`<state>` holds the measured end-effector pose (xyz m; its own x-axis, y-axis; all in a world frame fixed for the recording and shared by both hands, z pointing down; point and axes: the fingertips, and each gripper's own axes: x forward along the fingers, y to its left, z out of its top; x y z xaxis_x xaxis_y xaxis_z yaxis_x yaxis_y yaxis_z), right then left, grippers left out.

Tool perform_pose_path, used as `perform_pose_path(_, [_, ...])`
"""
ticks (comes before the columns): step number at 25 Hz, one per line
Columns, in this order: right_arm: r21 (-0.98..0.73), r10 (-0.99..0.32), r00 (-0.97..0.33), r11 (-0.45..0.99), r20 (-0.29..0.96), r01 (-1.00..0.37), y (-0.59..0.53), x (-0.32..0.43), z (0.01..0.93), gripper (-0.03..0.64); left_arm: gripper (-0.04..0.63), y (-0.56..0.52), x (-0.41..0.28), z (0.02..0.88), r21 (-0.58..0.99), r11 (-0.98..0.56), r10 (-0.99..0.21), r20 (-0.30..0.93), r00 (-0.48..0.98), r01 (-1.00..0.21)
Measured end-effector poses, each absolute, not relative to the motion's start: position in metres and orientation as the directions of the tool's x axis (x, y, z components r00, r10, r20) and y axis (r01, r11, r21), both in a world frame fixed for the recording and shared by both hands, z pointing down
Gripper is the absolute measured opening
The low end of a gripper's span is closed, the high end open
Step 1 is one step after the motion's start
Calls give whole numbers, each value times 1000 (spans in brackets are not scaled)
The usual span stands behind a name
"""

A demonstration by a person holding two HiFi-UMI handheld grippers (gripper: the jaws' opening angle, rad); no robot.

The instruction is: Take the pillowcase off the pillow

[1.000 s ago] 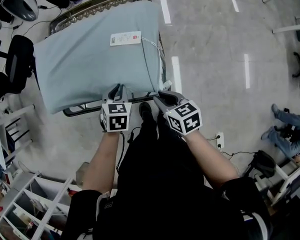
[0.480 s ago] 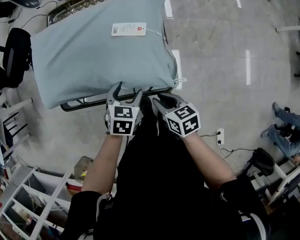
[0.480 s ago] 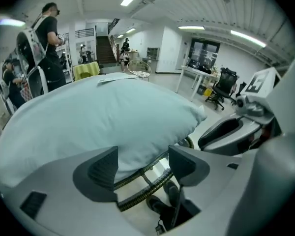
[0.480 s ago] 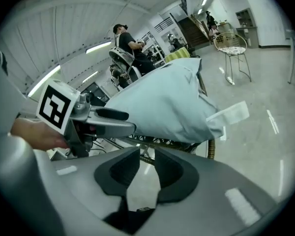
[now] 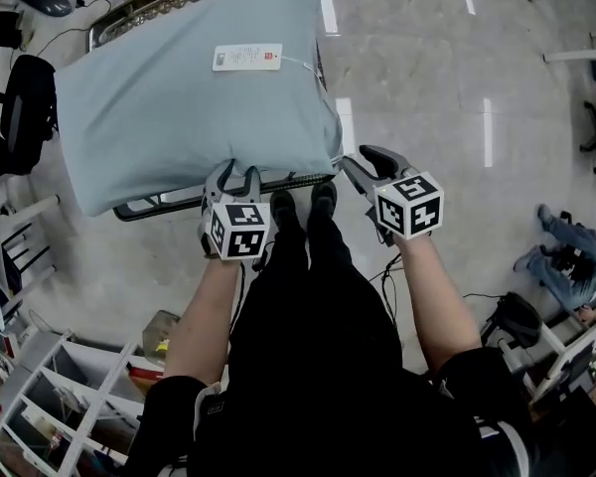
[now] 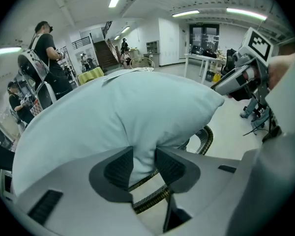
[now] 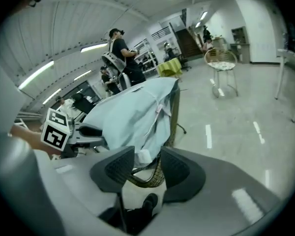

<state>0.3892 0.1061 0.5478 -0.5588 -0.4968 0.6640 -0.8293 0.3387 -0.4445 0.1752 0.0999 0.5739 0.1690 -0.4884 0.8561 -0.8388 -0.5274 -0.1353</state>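
While the pillow (image 5: 179, 117), filling its pale blue pillowcase (image 5: 129, 87), lies across the wicker chair (image 5: 164, 203) and overhangs the seat's left and near edges, the left hand-held gripper (image 5: 230, 173) meets it at the near edge, toward the right corner. Its jaws have just been closing, and the left gripper view shows a fold of the pillowcase (image 6: 128, 107) pinched between the two dark pads (image 6: 119, 167) of that gripper (image 6: 143, 157), with the woven chair rim (image 6: 157, 196) below. A white label (image 5: 246, 57) lies on the cover near the far edge. The right hand-held gripper (image 5: 366, 159) sits just off the near right corner of the pillow, apart from the cloth. Its jaws have just been opening and stand spread. The right gripper view, looking along that gripper (image 7: 147, 167), shows only the chair rim (image 7: 156, 175) and a small white tag (image 7: 143, 156) beyond the gap, with nothing gripped.
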Motion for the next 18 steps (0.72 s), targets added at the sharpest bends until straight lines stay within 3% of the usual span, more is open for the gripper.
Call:
perform_pose_path(4, [-479,-318,-661,490,680,-728,117,357,564,182,90,100,168,572,-126,-504,-483,861,158,-854])
perform_pose_path(5, [-475,-312,-662,500,681,-724,117,354,567,135,74,100,167,572,-112,-496,-477,864,163,-861])
perform_pose_path(6, [-477,-318,-667,501,674,-722,116,353,567,43,58,101,166,571,-94,-487,-470,866,170,-868])
perform_pose_path(7, [-485,-331,-675,498,660,-719,114,352,564,21,43,102,166,570,-76,-478,-463,868,178,-875])
perform_pose_path(18, [-652,-478,-766,423,430,-629,98,367,507,12,6,103,148,541,-54,-477,-468,860,202,-877])
